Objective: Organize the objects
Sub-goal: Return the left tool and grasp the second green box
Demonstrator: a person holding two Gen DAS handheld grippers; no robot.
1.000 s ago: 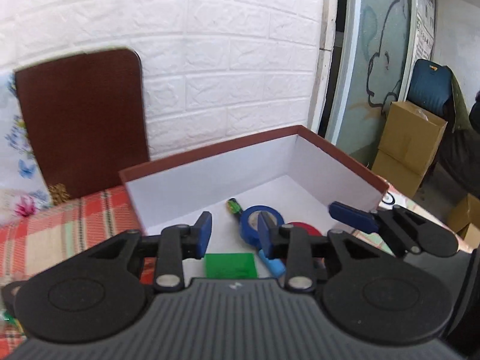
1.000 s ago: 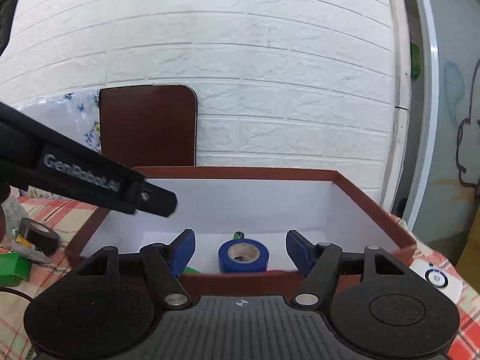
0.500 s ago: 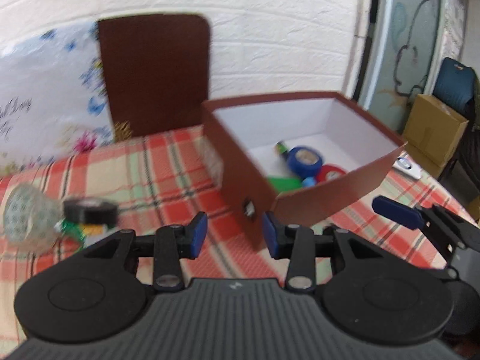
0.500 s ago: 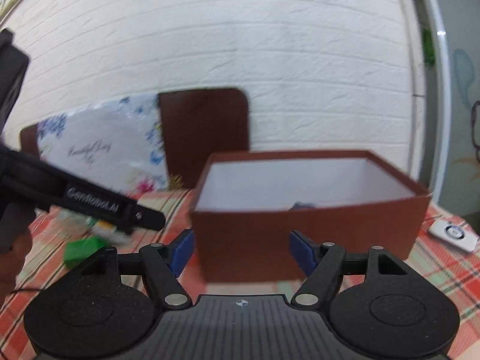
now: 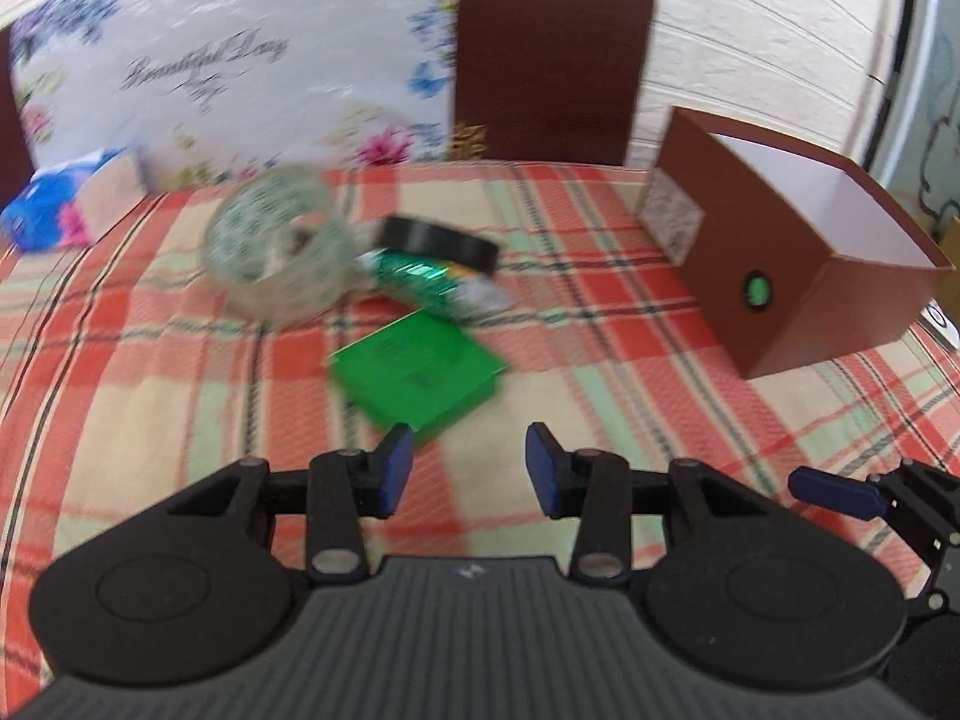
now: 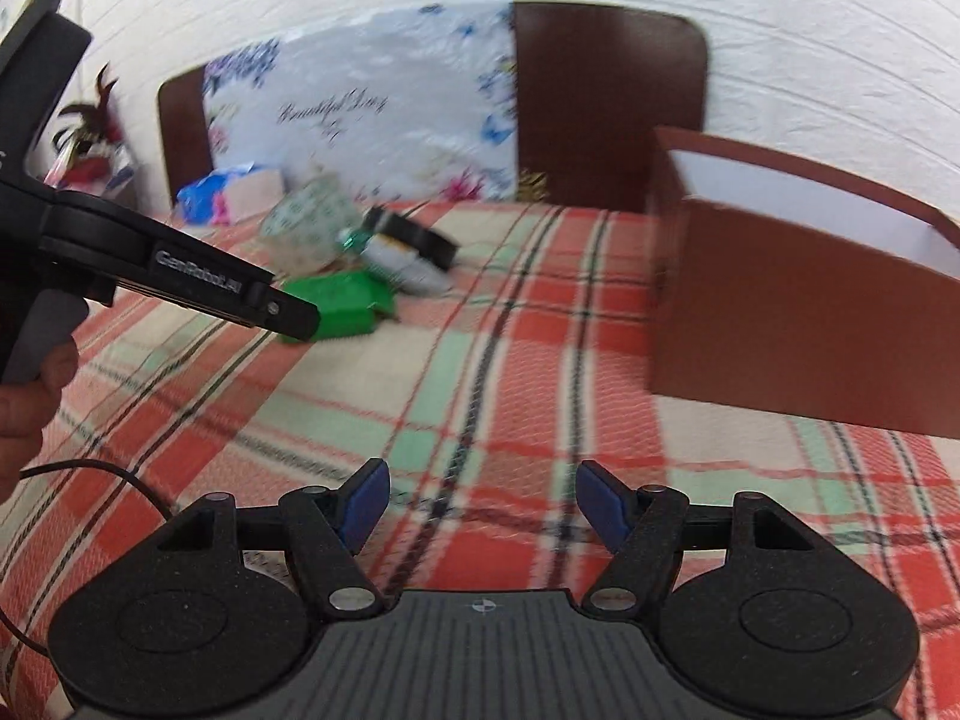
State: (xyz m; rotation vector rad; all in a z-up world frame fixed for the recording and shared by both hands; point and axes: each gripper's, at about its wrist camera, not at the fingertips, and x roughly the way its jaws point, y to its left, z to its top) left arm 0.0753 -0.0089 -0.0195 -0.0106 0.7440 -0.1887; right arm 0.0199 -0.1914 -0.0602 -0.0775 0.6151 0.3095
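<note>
Green flat box [image 5: 417, 375] lies on the plaid tablecloth [image 5: 600, 360], just beyond the left gripper [image 5: 468, 471] (fingers wide, empty); brown box [image 5: 792, 258] far right; right gripper [image 6: 480, 504] likewise wide, empty.

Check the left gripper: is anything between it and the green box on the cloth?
Nothing visible. The left gripper is open with the green box just ahead of its fingers; only bare plaid cloth lies between. The tape rolls sit beyond the box.
</note>
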